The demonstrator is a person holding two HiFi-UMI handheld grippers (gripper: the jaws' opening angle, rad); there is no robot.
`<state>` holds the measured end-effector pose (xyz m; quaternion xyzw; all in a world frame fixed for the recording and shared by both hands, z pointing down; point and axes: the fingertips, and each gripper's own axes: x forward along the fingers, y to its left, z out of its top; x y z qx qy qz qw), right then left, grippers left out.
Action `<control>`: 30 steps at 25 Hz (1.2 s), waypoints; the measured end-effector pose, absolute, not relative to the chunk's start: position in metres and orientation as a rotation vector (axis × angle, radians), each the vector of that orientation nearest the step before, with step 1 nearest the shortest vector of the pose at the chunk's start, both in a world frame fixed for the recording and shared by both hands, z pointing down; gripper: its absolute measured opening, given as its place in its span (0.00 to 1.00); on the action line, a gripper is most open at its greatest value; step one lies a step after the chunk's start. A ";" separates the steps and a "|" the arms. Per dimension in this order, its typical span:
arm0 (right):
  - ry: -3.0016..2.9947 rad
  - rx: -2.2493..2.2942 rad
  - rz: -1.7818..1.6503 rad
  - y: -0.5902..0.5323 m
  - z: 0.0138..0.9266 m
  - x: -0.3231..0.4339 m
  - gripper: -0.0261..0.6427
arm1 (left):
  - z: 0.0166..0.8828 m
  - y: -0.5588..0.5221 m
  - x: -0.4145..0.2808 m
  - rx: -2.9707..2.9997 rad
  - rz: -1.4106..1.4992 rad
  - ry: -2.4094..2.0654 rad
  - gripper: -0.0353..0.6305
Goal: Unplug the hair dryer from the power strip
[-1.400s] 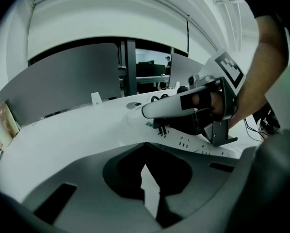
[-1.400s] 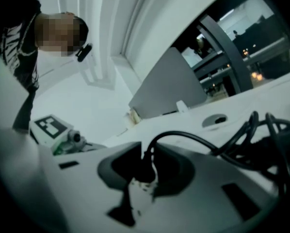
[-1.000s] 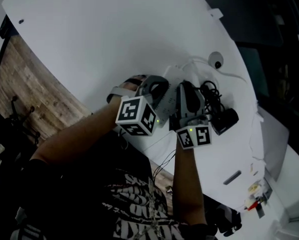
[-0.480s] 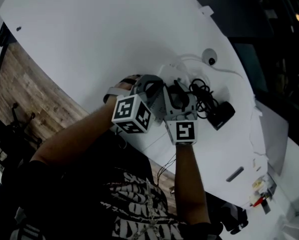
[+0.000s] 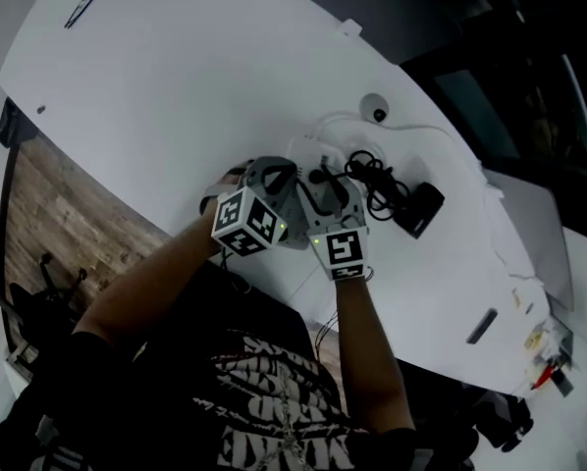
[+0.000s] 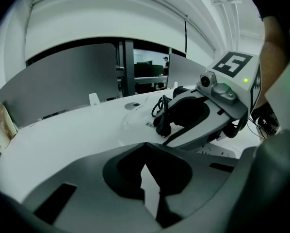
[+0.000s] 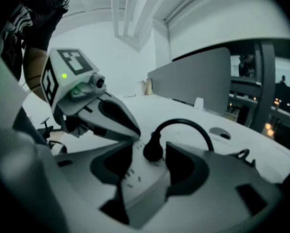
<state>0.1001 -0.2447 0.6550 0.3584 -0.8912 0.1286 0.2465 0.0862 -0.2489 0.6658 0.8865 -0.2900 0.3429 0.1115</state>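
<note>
Right gripper (image 7: 147,161): jaws have just been opening, now wide astride the plug (image 7: 153,148), which sits in the power strip (image 7: 140,183); pads not pressing. Left gripper (image 6: 145,147): jaws together, tips at the strip, probably pinning it for the pull.

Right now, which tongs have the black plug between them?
The right tongs: their jaws, just opened wide, flank the black round plug in the white plastic power strip; the left tongs show no plug.

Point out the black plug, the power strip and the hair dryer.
black plug (image 7: 152,151): right gripper view, on its body just above the socket.
power strip (image 7: 137,181): right gripper view, on its white top face.
hair dryer (image 5: 418,208): head view, on its dark body.
</note>
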 end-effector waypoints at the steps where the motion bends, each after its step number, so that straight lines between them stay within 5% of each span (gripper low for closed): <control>1: -2.419 0.988 0.376 -0.240 0.656 0.104 0.37 | 0.667 -0.250 0.085 2.608 0.986 -0.847 0.09; 12: -2.505 1.365 0.455 -0.186 0.530 0.182 0.37 | 0.500 -0.251 0.041 2.755 0.455 -1.250 0.09; 13: -2.521 1.409 0.417 -0.183 0.510 0.188 0.35 | 0.480 -0.246 0.040 2.768 0.403 -1.292 0.09; 15: -2.538 1.482 0.319 -0.174 0.476 0.197 0.13 | 0.444 -0.232 0.041 2.803 0.300 -1.354 0.09; 30: -2.658 1.560 0.254 -0.107 0.397 0.208 0.11 | 0.302 -0.171 0.016 2.780 -0.033 -1.420 0.09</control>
